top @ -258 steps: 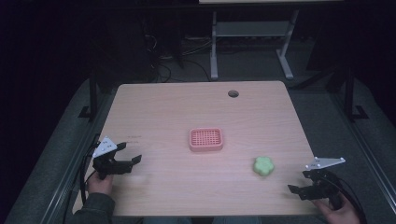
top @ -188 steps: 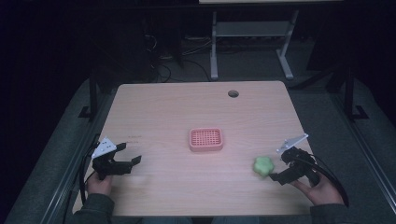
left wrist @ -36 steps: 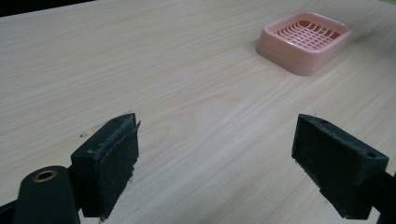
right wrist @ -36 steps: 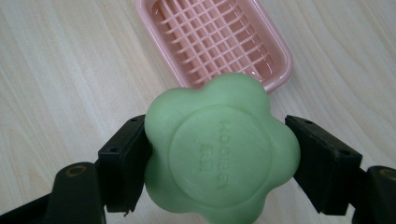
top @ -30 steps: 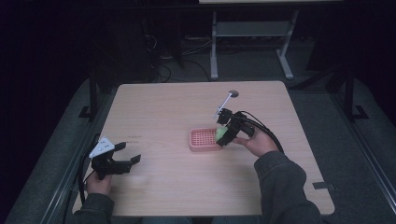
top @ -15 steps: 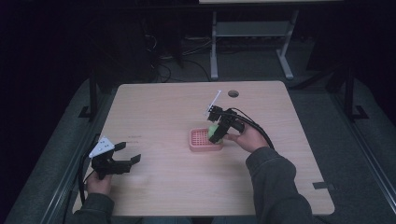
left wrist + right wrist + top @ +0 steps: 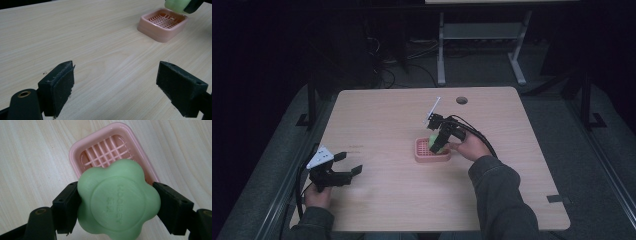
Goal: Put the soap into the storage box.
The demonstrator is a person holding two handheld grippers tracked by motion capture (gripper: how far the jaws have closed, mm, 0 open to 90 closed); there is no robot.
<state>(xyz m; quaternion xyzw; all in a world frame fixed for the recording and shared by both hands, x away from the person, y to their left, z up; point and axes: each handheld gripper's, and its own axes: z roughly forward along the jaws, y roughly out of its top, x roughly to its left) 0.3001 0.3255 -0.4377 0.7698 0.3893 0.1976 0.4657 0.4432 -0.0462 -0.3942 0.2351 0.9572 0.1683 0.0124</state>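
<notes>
Right gripper view: pale green flower-shaped soap bar, embossed lettering too faint to read, flat face toward camera | clamped by right gripper at frame centre, above pink slatted plastic soap dish, its long axis diagonal, nothing inside | left gripper wide apart over wooden table, lower left in high view.

Your table: pale wood-grain top | round dark hole in it near your far edge, right of centre | small black patch by your near right corner | grey metal frame on the dark floor beyond the table | tangled cables lying left of that frame
</notes>
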